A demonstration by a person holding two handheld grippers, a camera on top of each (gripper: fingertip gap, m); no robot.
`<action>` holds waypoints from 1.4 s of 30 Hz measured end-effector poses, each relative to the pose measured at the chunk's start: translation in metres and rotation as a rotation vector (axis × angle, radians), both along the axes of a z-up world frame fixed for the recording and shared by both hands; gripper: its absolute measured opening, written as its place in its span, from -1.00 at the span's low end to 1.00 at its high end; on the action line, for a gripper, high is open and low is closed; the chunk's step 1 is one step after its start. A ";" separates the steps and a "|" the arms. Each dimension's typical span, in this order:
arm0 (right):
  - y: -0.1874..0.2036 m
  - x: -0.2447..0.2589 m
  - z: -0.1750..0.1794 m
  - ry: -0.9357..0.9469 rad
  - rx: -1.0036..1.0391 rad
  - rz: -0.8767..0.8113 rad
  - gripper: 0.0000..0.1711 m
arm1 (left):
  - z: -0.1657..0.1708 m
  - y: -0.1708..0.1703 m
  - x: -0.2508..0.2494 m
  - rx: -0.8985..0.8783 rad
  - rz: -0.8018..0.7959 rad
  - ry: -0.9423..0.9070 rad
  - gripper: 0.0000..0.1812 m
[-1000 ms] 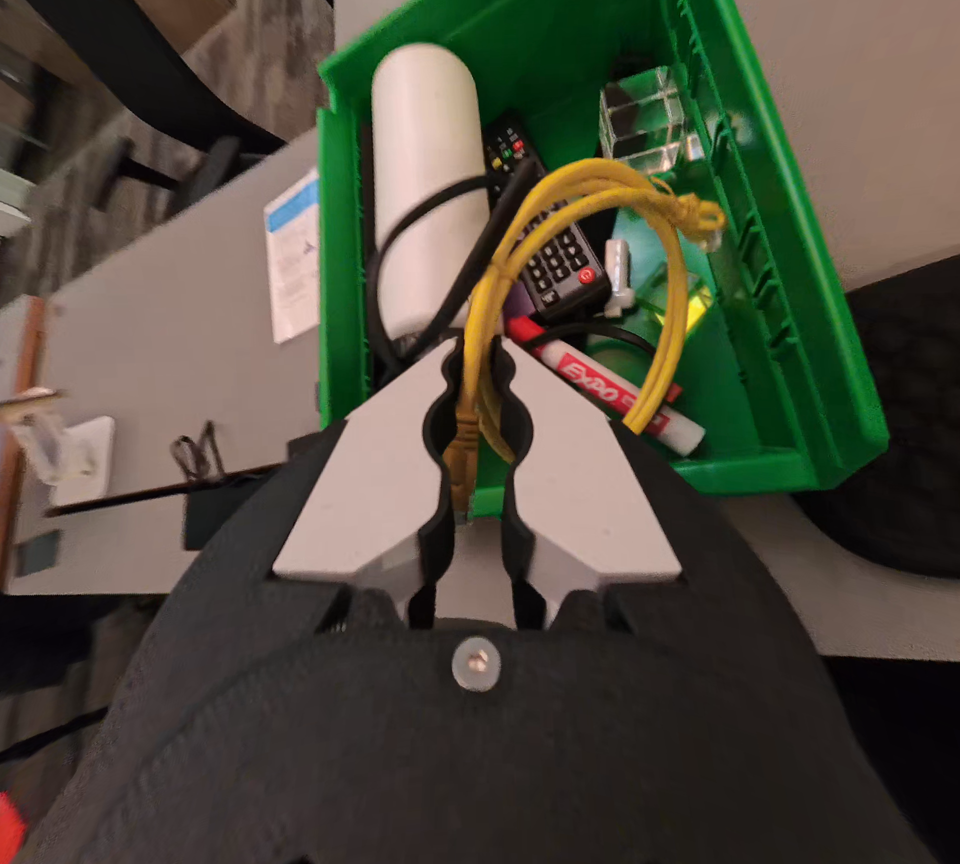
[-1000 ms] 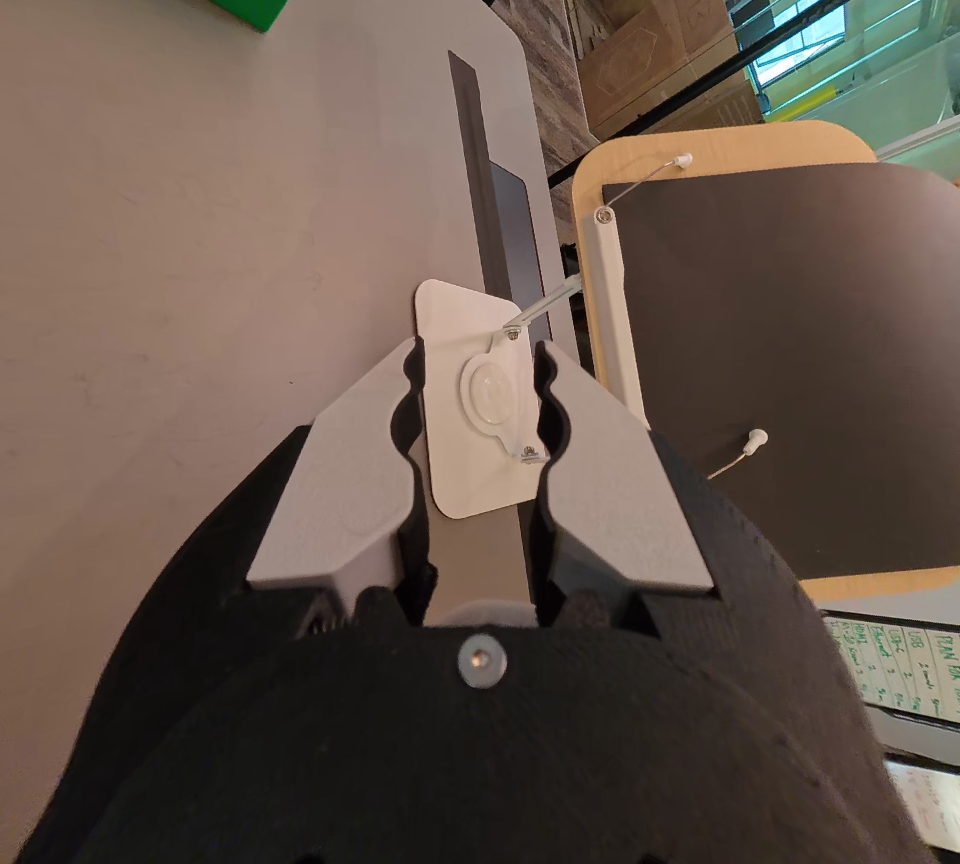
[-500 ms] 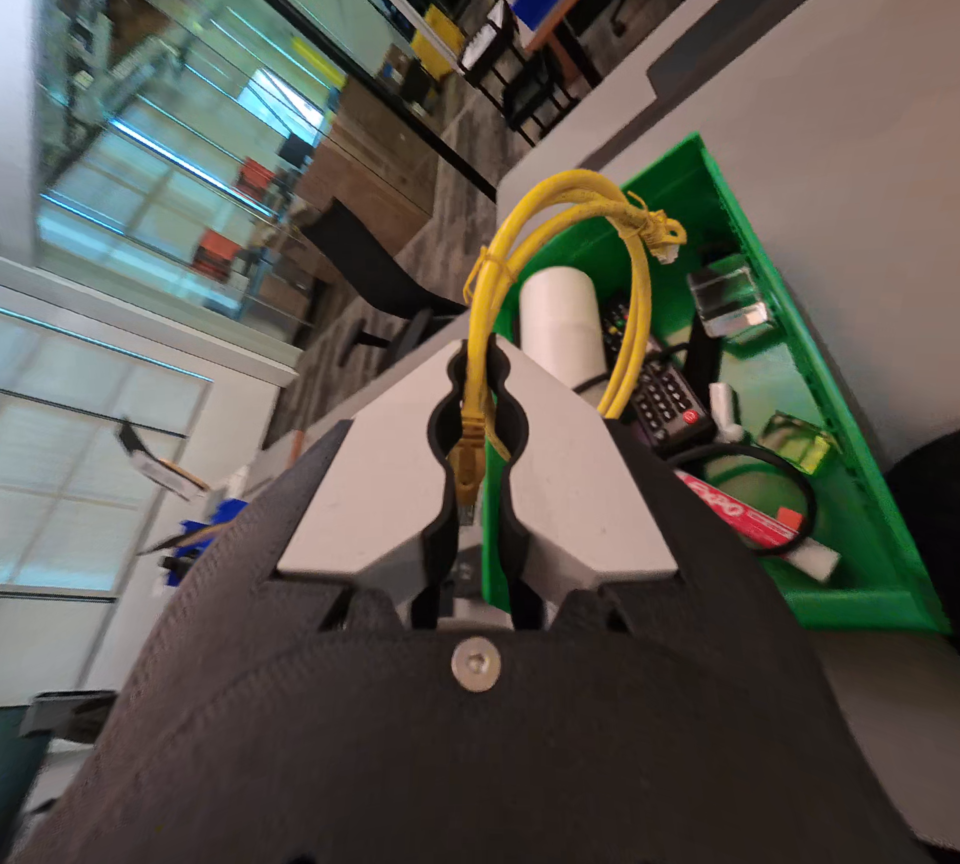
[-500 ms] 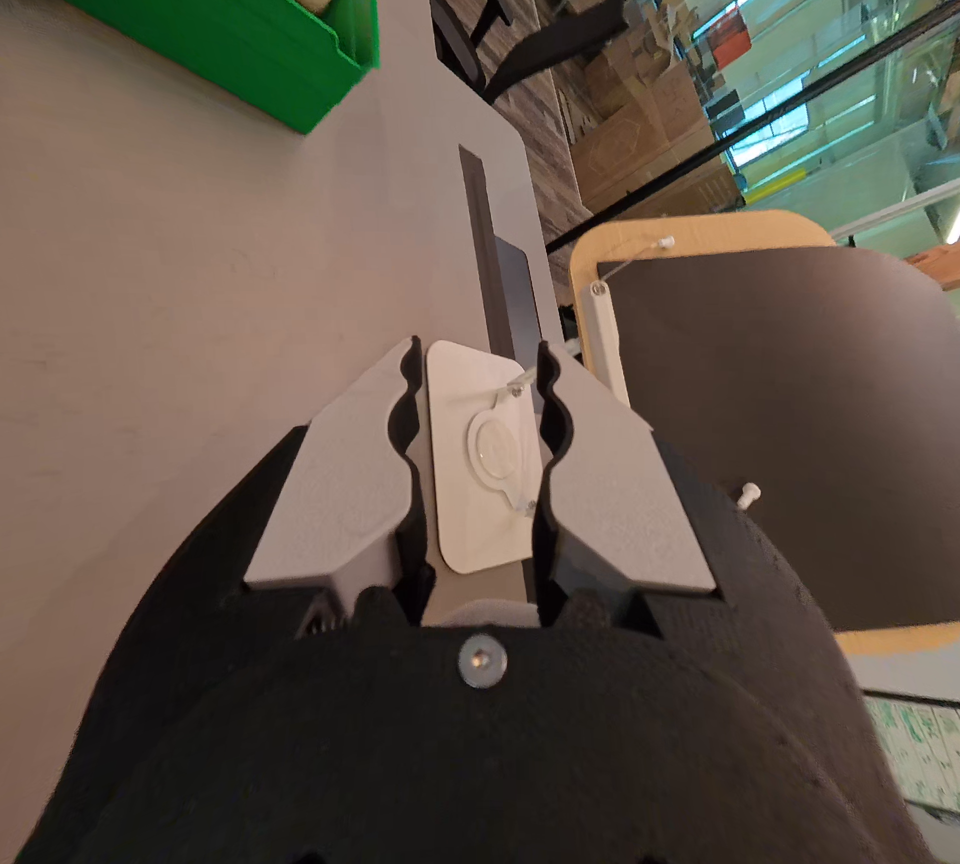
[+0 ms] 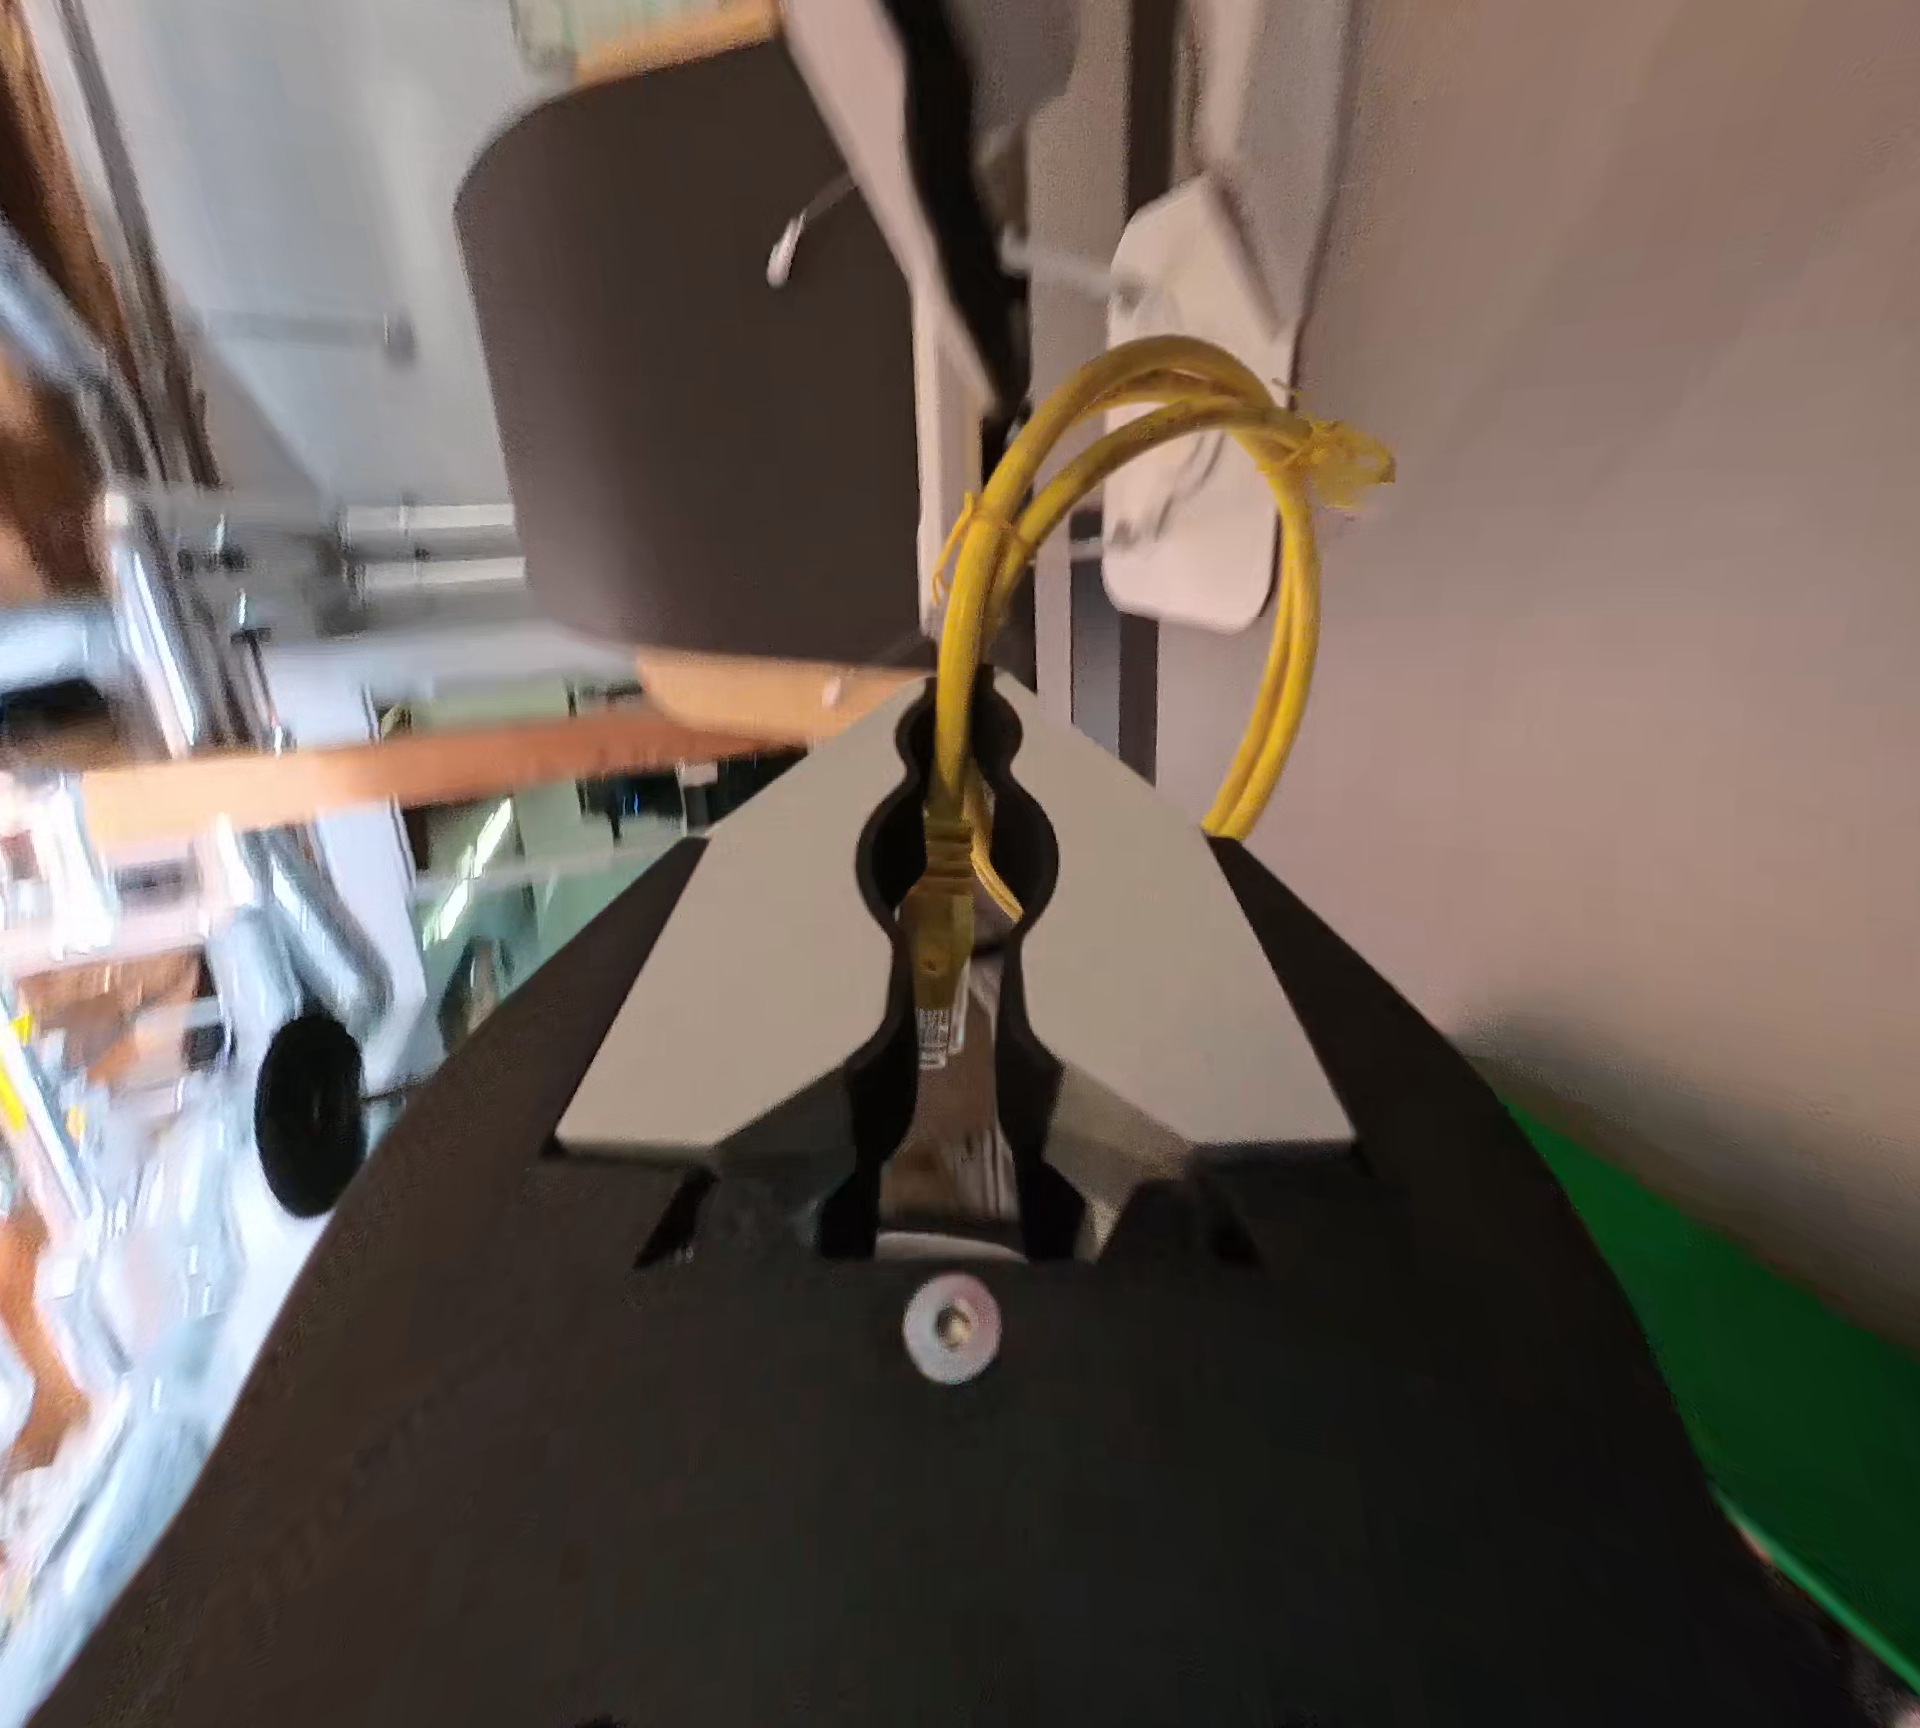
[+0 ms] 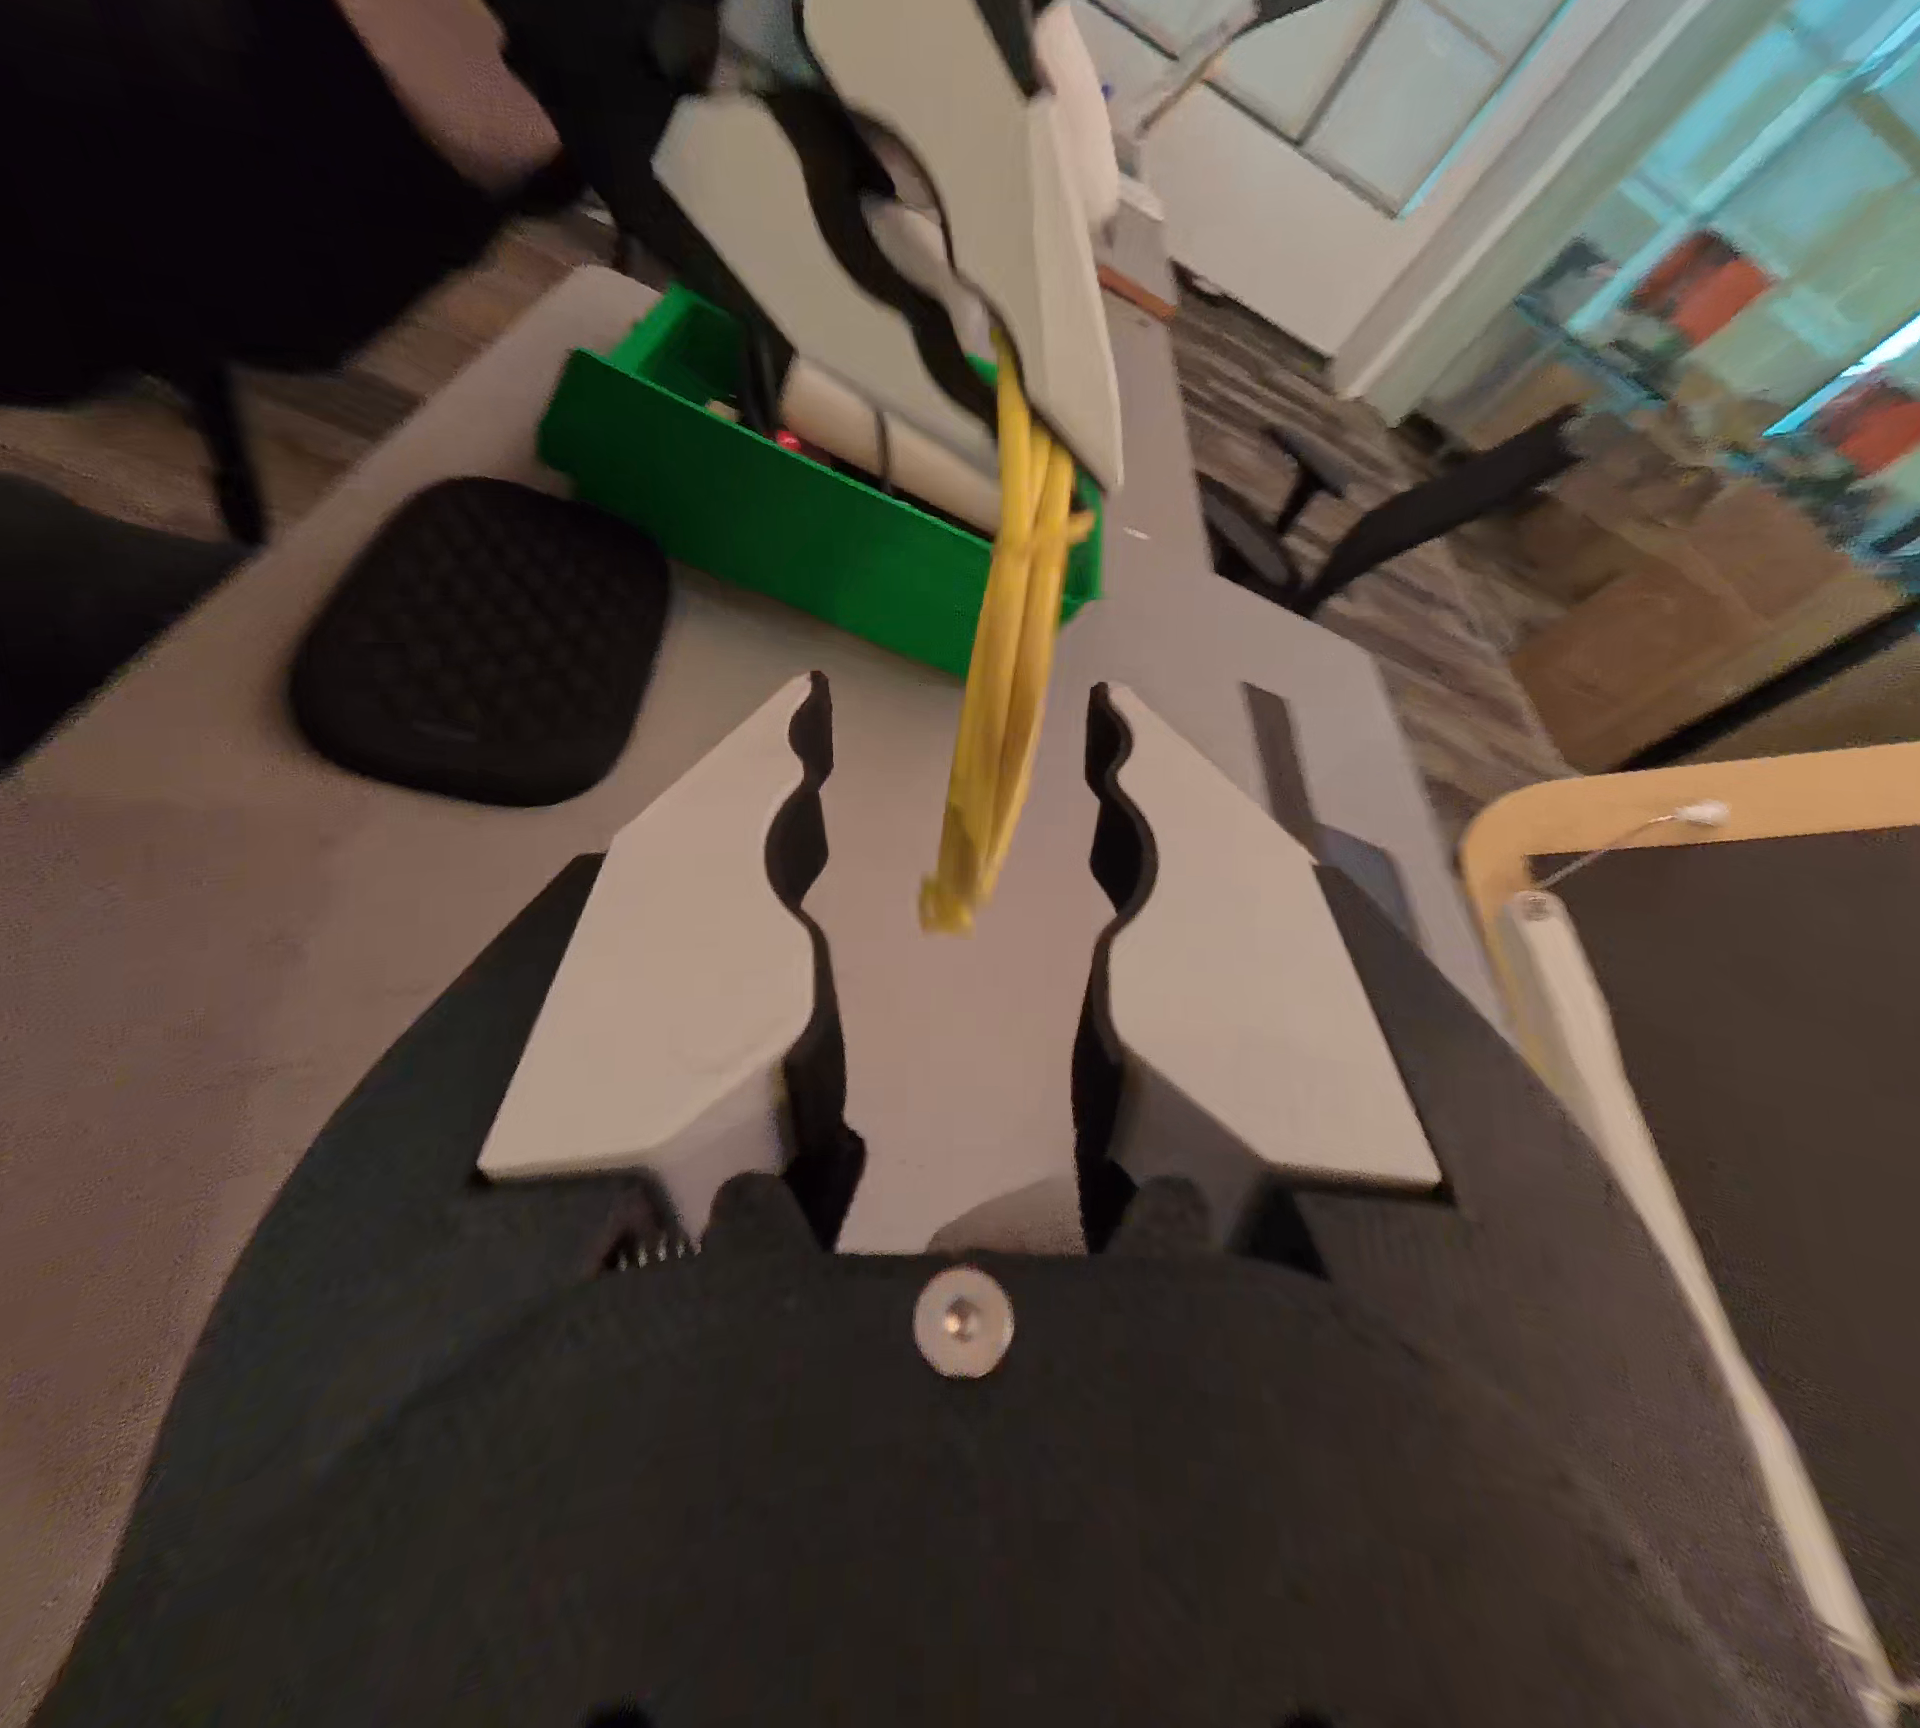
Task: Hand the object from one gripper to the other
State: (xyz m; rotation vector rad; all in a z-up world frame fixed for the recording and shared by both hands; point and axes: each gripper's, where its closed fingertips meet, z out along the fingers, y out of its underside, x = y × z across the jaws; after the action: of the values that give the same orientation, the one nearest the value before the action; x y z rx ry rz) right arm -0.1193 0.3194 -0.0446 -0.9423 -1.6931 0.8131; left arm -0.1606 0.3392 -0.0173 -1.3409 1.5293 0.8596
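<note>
Left gripper [image 5: 961, 722] clenched on coiled yellow network cable [image 6: 1003, 691]; loop hangs, frame centre, between spread right gripper [image 6: 956, 722] (blurred, seemingly untouched). Close right first, then release left.

Your left wrist camera sits just behind the left gripper [image 5: 961, 722] and looks forward along its fingers, rolled sideways, so the grey table [image 5: 1610, 535] rises like a wall on the right. Your right wrist camera sits behind the right gripper [image 6: 956, 712] and looks across the same table [image 6: 260, 930] toward the green bin [image 6: 758, 525]. The two cameras face each other at close range: both show the yellow cable [image 5: 1288, 639] [image 6: 1003, 712], and each shows the opposite gripper.
</note>
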 end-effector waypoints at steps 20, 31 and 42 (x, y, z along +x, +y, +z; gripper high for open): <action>0.034 0.049 0.044 0.194 -0.284 0.155 -0.89 | 0.055 0.042 0.089 0.164 -0.283 -0.106 -0.58; 0.034 0.077 0.105 0.555 -0.052 0.083 -0.89 | 0.083 0.098 0.036 -0.041 -0.219 -0.951 -0.36; 0.004 0.071 0.102 0.597 0.053 0.168 -0.90 | 0.062 0.100 0.098 -0.531 -0.552 -1.425 -0.56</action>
State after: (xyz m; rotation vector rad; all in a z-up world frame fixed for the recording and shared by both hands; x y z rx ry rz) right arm -0.0487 0.3232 0.0576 -0.4549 -1.2683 1.0329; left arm -0.0630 0.4389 0.0449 -1.2435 0.8069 -0.8221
